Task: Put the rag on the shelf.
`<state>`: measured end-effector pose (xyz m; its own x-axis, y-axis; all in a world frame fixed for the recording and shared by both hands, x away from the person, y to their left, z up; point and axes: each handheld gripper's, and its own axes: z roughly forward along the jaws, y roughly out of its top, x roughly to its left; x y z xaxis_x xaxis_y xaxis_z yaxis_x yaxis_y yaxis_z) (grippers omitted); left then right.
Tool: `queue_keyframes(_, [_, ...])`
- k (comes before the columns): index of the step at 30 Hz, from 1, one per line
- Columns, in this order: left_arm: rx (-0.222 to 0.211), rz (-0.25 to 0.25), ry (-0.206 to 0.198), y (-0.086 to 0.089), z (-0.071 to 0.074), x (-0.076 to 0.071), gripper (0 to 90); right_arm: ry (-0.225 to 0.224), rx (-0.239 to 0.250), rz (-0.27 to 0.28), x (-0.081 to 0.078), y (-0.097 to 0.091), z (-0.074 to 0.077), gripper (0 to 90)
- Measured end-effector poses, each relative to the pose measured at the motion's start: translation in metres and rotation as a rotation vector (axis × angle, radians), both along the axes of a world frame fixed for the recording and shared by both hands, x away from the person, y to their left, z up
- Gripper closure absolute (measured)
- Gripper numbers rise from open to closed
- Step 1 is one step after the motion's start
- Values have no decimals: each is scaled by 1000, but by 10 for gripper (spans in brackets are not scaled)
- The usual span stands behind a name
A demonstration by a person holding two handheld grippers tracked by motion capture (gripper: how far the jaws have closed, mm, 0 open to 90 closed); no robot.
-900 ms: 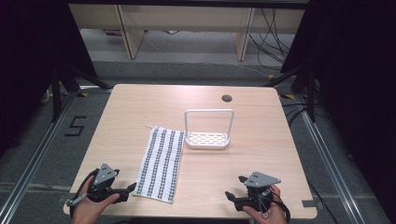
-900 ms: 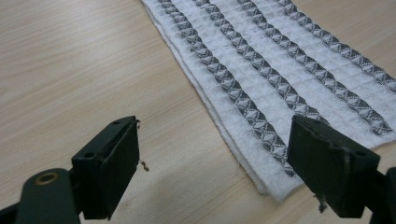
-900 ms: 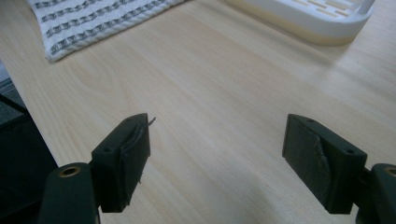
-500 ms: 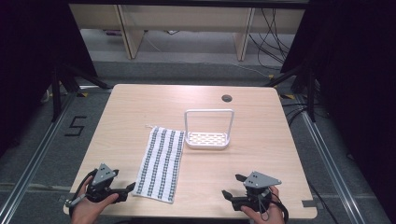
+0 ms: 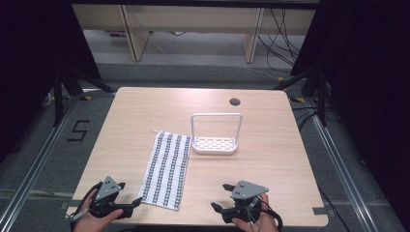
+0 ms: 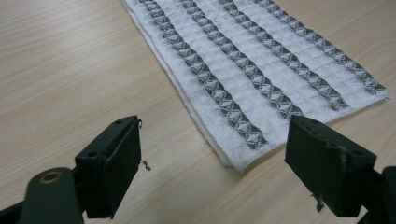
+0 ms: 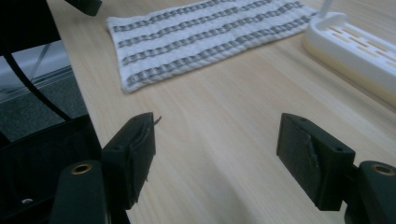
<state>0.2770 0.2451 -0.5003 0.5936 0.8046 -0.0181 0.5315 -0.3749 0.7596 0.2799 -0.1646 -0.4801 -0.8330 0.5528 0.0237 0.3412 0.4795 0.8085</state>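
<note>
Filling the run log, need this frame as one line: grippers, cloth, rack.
left gripper: open, empty, at towel's near corner | right gripper: open, empty, over bare table | striped towel: flat | white rack: upright, untouched

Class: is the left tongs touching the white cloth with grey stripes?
Apart. In the left gripper view, the open left tongs flank the white cloth with grey stripes, with bare table between each pad and its corner.

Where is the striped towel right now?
In the high view the striped towel lies flat on the table, left of the white rack, its near corner just ahead of the left hand-held gripper.
</note>
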Motion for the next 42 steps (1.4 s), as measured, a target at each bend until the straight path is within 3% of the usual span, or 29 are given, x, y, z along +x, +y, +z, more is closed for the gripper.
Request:
queue_keyframes(2, [17, -26, 13, 1, 1, 0, 181, -5, -1, 19, 0, 4, 0, 298])
queue_keyframes(3, [10, -14, 13, -1, -2, 1, 188, 2, -9, 47, -1, 13, -2, 326])
queue_keyframes(5, [10, -28, 15, -1, -2, 1, 194, 21, -11, 39, -3, 19, -3, 327])
queue_keyframes(7, [17, -25, 33, -1, -2, 0, 207, 16, -34, 80, -2, 34, -7, 335])
queue_keyframes(10, [17, -34, 25, -1, -1, 1, 230, 18, -45, 107, -1, 44, -9, 340])
queue_keyframes(11, [-5, -27, 14, -2, -2, 1, 230, 17, -48, 118, 0, 48, -11, 340])
queue_keyframes(13, [-3, -38, 24, -2, -2, 1, 263, 28, -58, 129, 1, 57, -13, 351])
queue_keyframes(14, [17, -36, 30, -1, -2, 1, 280, 31, -61, 156, 3, 65, -16, 358])
queue_keyframes(15, [3, -29, 23, -2, -3, 1, 280, 31, -61, 156, 3, 65, -16, 358])
queue_keyframes(19, [16, -43, 35, -1, -5, 3, 304, 24, -69, 168, 6, 78, -17, 373])
queue_keyframes(20, [0, -34, 39, -3, -6, 3, 308, 25, -68, 168, 6, 81, -17, 378])
queue_keyframes(31, [65, -89, 52, -15, -9, 6, 383, -1, -124, 212, 12, 108, -24, 428])
queue_keyframes(33, [50, -85, 47, -16, -10, 6, 389, 12, -122, 199, 12, 109, -24, 431])
queue_keyframes(42, [79, -103, 62, -17, -11, 11, 450, 18, -145, 223, 18, 124, -30, 468])
